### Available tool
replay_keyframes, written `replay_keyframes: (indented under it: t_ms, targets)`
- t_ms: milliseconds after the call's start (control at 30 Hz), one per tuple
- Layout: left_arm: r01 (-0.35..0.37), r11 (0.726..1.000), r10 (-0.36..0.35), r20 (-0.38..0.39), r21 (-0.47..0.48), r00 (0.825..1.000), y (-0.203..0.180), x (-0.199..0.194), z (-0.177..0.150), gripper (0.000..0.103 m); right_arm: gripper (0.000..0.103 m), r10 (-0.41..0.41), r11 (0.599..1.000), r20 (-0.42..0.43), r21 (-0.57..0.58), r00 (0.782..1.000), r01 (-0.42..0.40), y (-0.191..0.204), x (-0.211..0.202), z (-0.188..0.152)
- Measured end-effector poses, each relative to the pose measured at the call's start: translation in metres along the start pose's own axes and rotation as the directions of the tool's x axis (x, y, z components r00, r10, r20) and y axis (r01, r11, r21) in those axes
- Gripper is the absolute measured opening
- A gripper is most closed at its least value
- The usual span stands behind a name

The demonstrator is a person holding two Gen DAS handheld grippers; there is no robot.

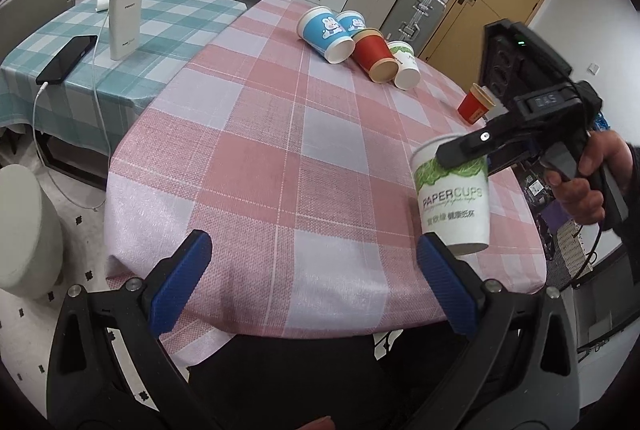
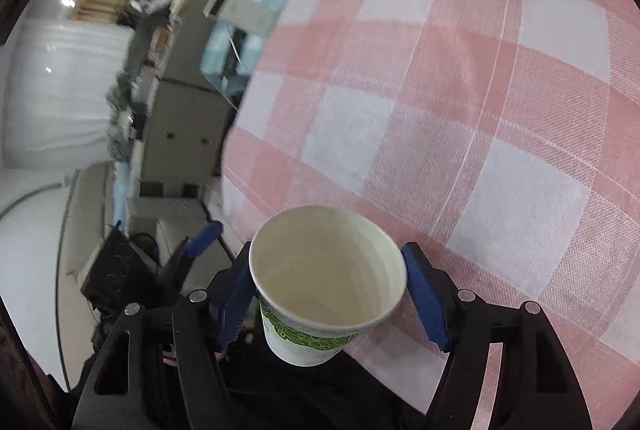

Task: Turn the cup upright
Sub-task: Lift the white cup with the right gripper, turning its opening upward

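A white paper cup (image 1: pixel 454 201) with a green leaf print and "PAPERCUPS" lettering is held upright above the near right part of the pink checked table (image 1: pixel 280 149). My right gripper (image 1: pixel 464 153) is shut on its upper part near the rim. In the right wrist view the cup (image 2: pixel 326 282) shows its open mouth between the blue pads, with my right gripper (image 2: pixel 326 294) closed on it. My left gripper (image 1: pixel 316 282) is open and empty at the table's near edge, its right pad just below the cup.
Several cups lie on their sides at the far right of the table: two blue ones (image 1: pixel 324 31), a red one (image 1: pixel 374 55) and a white one (image 1: pixel 404 63). A red cup (image 1: pixel 476 103) stands upright near the right edge. A green checked table (image 1: pixel 168 25) at left holds a power bank (image 1: pixel 126 17) and a phone (image 1: pixel 68 57).
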State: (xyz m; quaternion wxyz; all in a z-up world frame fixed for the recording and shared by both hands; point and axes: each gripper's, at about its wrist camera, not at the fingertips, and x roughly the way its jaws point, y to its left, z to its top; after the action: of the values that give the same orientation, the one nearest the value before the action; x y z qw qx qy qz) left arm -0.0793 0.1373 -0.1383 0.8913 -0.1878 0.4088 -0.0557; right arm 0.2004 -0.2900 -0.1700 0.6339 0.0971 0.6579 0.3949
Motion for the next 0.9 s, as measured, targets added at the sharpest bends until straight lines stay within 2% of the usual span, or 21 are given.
replay_keyframes:
  t_ms: [67, 133, 233, 300, 400, 500, 600, 667, 767, 800, 867, 900]
  targets:
    - [-0.007, 1.000, 0.007, -0.009, -0.009, 1.000, -0.004, 0.005, 0.011, 0.102, 0.072, 0.005, 1.000, 0.082, -0.006, 0.997, -0.005, -0.005, -0.015, -0.007]
    - [0.002, 1.000, -0.002, 0.003, -0.009, 1.000, -0.010, 0.007, 0.024, 0.102, 0.072, 0.009, 1.000, 0.176, -0.027, 0.984, -0.004, -0.010, -0.033, -0.016]
    - [-0.013, 1.000, 0.012, 0.040, 0.018, 0.999, -0.025, 0.009, 0.046, 0.102, 0.072, 0.022, 0.998, 0.322, -0.063, 0.946, -0.002, -0.015, -0.058, -0.031]
    - [-0.015, 0.999, 0.013, 0.049, 0.032, 0.999, -0.035, 0.013, 0.059, 0.102, 0.072, 0.003, 0.995, 0.431, -0.093, 0.902, 0.041, -0.016, -0.077, -0.042]
    - [-0.028, 0.997, 0.024, 0.056, 0.070, 0.998, -0.052, 0.023, 0.076, 0.102, 0.072, -0.054, 0.984, 0.579, -0.109, 0.813, 0.144, -0.014, -0.093, -0.063]
    - [-0.025, 0.996, 0.022, 0.040, 0.091, 0.999, -0.068, 0.038, 0.089, 0.102, 0.072, -0.151, 0.955, 0.673, -0.089, 0.724, 0.282, -0.010, -0.097, -0.080]
    - [-0.023, 0.994, 0.020, 0.028, 0.111, 0.999, -0.085, 0.053, 0.096, 0.102, 0.072, -0.253, 0.900, 0.737, -0.059, 0.626, 0.433, -0.003, -0.095, -0.094]
    - [-0.023, 0.991, 0.021, 0.019, 0.132, 1.000, -0.095, 0.062, 0.096, 0.102, 0.072, -0.303, 0.867, 0.753, -0.038, 0.584, 0.498, -0.003, -0.089, -0.097]
    - [-0.030, 0.989, 0.030, 0.001, 0.143, 1.000, -0.106, 0.076, 0.095, 0.102, 0.072, -0.346, 0.836, 0.746, -0.030, 0.569, 0.548, -0.007, -0.076, -0.094]
    - [-0.030, 0.989, 0.031, -0.006, 0.146, 0.999, -0.108, 0.080, 0.095, 0.102, 0.072, -0.348, 0.834, 0.739, -0.037, 0.576, 0.551, -0.009, -0.071, -0.093]
    - [-0.034, 0.987, 0.038, -0.018, 0.155, 0.999, -0.113, 0.088, 0.094, 0.102, 0.072, -0.364, 0.826, 0.736, -0.027, 0.571, 0.562, -0.014, -0.067, -0.093]
    - [-0.034, 0.987, 0.038, -0.023, 0.160, 0.999, -0.115, 0.091, 0.093, 0.102, 0.072, -0.359, 0.832, 0.733, -0.028, 0.578, 0.554, -0.016, -0.064, -0.093]
